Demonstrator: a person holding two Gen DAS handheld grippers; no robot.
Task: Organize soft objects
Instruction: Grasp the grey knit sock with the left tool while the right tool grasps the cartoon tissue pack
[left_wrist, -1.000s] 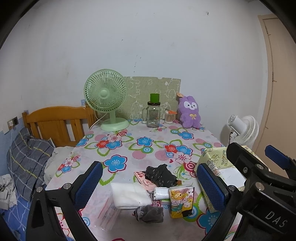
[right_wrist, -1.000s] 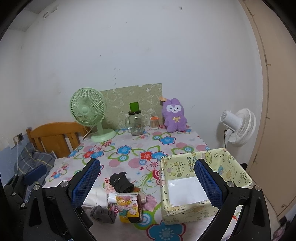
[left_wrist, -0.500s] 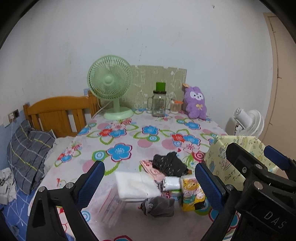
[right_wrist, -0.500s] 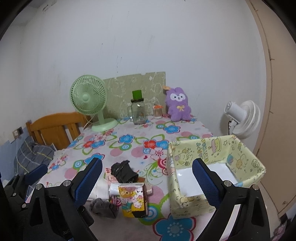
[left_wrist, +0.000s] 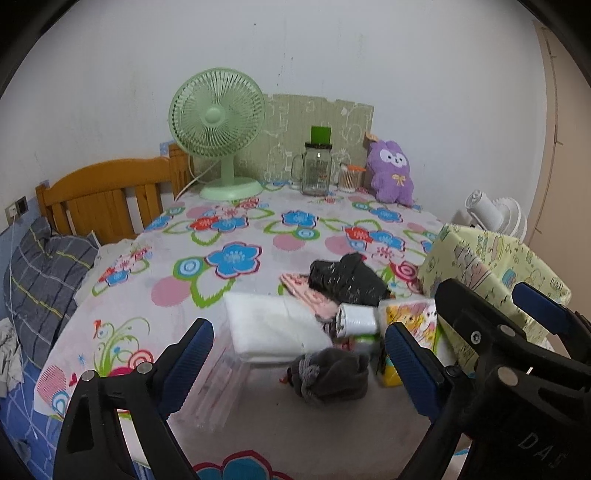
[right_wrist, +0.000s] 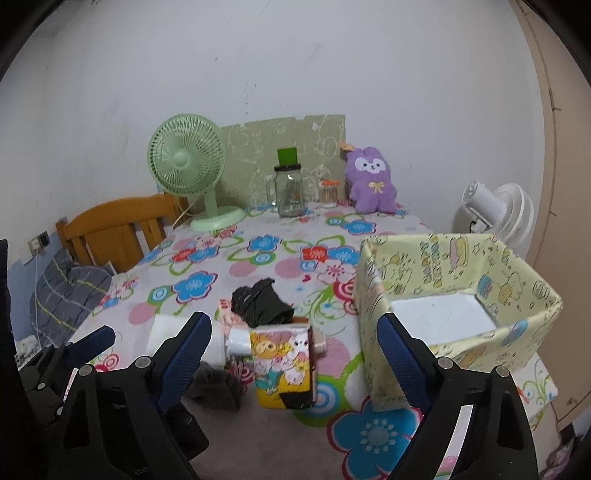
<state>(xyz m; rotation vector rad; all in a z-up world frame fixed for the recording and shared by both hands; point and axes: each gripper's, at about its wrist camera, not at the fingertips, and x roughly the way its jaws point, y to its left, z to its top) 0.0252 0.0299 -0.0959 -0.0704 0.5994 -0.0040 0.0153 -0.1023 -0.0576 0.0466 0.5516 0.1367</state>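
A pile of soft things lies at the near middle of the flowered table (left_wrist: 236, 258): a folded white cloth (left_wrist: 273, 325), a grey bundle (left_wrist: 332, 373), a black bag (left_wrist: 343, 277), a pink cloth (left_wrist: 314, 299), a white roll (left_wrist: 356, 319) and a cartoon tissue pack (right_wrist: 282, 363). A yellow patterned box (right_wrist: 458, 291) stands open to their right, with a white floor. My left gripper (left_wrist: 299, 365) is open just above the grey bundle. My right gripper (right_wrist: 291, 354) is open over the tissue pack.
A green fan (left_wrist: 218, 129), a glass jar (left_wrist: 317, 168), a small jar (left_wrist: 351, 179) and a purple plush (left_wrist: 391, 173) stand at the table's far edge. A wooden headboard (left_wrist: 107, 199) and bedding lie left. A white fan (right_wrist: 495, 214) stands right.
Both grippers have moved forward and down toward the pile, which now looks larger and closer. Both have stayed open.
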